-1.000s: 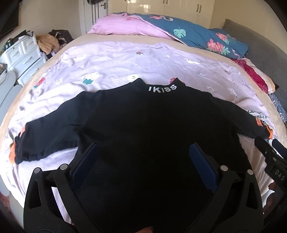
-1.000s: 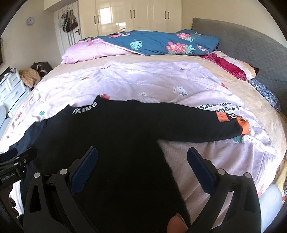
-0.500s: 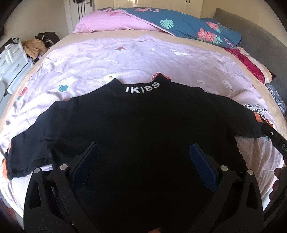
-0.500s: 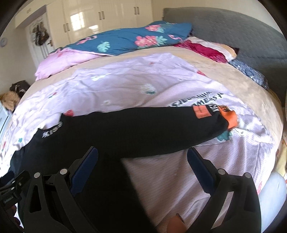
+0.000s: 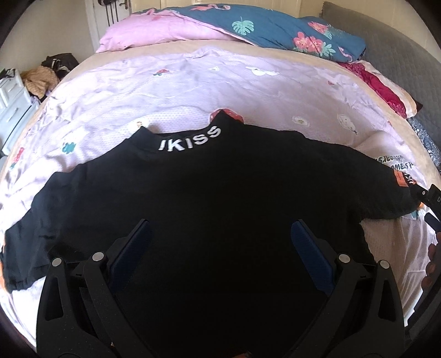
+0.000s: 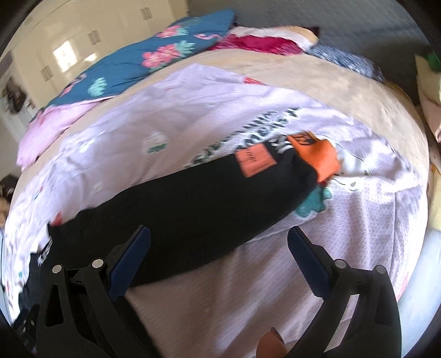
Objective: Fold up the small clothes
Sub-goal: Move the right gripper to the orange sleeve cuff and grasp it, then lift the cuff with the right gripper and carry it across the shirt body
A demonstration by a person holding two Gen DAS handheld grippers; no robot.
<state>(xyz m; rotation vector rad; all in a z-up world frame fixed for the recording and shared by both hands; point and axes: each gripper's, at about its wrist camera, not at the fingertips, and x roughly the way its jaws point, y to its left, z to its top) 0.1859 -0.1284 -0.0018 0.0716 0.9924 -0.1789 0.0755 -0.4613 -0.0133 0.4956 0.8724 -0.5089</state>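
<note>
Left wrist view: left hand-held gripper wide open, empty, above a black sweater spread flat on the lilac blanket of the bed, collar reading IKISS pointing away, sleeves out to both sides.

Right wrist view, blurred: right hand-held gripper wide open, empty, over the sweater's sleeve, near its orange cuff.

A wide bed fills the frame, covered by a lilac sheet. At upper left stand a white door and pale drawers.
</note>
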